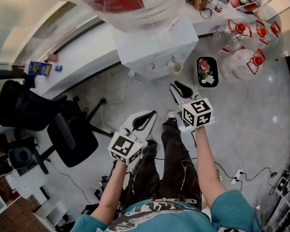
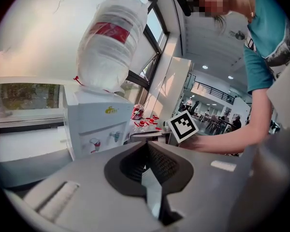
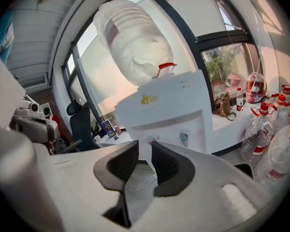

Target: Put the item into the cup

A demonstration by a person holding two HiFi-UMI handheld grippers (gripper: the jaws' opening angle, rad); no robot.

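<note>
While I watched through the head camera, the person stood on the grey floor (image 1: 251, 124) and faced a white water dispenser (image 1: 157, 50) that carried a big upturned bottle (image 1: 130, 1) on its top. Both arms were stretched toward the dispenser, with the grippers apart from it and from each other. The left gripper (image 2: 146, 148) had its jaws pressed together, the two black ribbed pads meeting at the tip, and I saw nothing caught between them. The right gripper (image 3: 145, 151) was nearer to the dispenser in the head view. Its jaws stood apart with a clear gap. Through this gap only the front of the dispenser and a piece of floor were visible, so it grasped nothing. The cup (image 1: 174, 67), a small pale one, stood at the front of the dispenser, under the taps. The item for the cup I could not tell with certainty in any view, and neither gripper carried it. Just to the right of the cup, a black bin (image 1: 197, 74) with mixed rubbish inside stood on the floor. Further right lay several clear bottles (image 1: 241, 64) with red caps and handles. On the left side a black office chair (image 1: 70, 134) stood beside a long white ledge (image 1: 82, 57), where a small blue box (image 1: 39, 68) lay.
</note>
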